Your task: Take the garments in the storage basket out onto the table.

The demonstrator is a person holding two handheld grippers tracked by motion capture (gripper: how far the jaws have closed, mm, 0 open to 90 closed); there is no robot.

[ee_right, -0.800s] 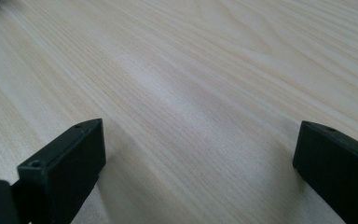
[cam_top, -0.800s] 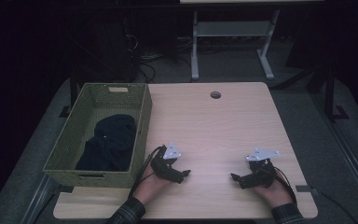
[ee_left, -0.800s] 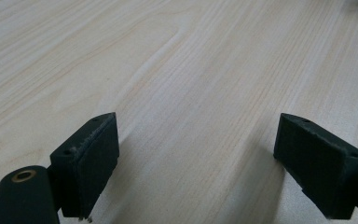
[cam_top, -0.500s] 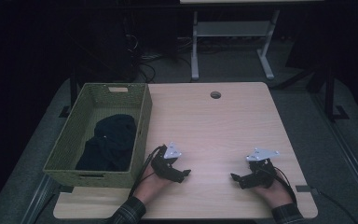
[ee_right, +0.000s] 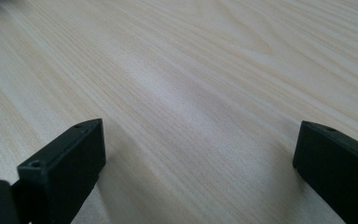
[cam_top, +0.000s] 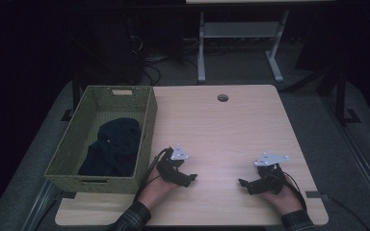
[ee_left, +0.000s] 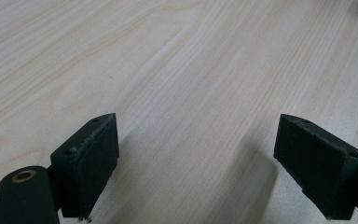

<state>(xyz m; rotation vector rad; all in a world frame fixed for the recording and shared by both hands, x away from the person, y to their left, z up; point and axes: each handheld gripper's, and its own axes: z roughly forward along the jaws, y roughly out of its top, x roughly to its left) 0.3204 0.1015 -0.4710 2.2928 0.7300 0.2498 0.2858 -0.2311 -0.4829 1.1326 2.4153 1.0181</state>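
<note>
We're parked at the near edge of the table (cam_top: 231, 120), both hands resting on the wood. Left gripper (cam_top: 191, 178) sits just beside the basket (cam_top: 147, 139); right gripper (cam_top: 241, 182) is well apart from it, toward the table's right side. They point inward, toward each other.

Jaws: both spread wide with nothing between them. In the left gripper view (ee_left: 196, 163) and the right gripper view (ee_right: 198, 172) we see bare wood grain between the pads.

The thing we'd work on: a dark cloth (cam_top: 113, 147), bundled in the green woven basket on the left side of the table. It lies low inside the walls, untouched. What garment it is, we can't tell; too dark.

Step, as we judge it: start pose, nothing picked yet. Reach hasn't begun.

Next move likely calls for:
- left gripper lifts, clears the basket's near-side rim, comes down into the basket from above
- jaws wide until they're over a fold, then pinch a raised ridge of fabric
- lift high enough that the cloth clears the wall

Risk: snagging the rim, or grabbing too thin a fold.
</note>
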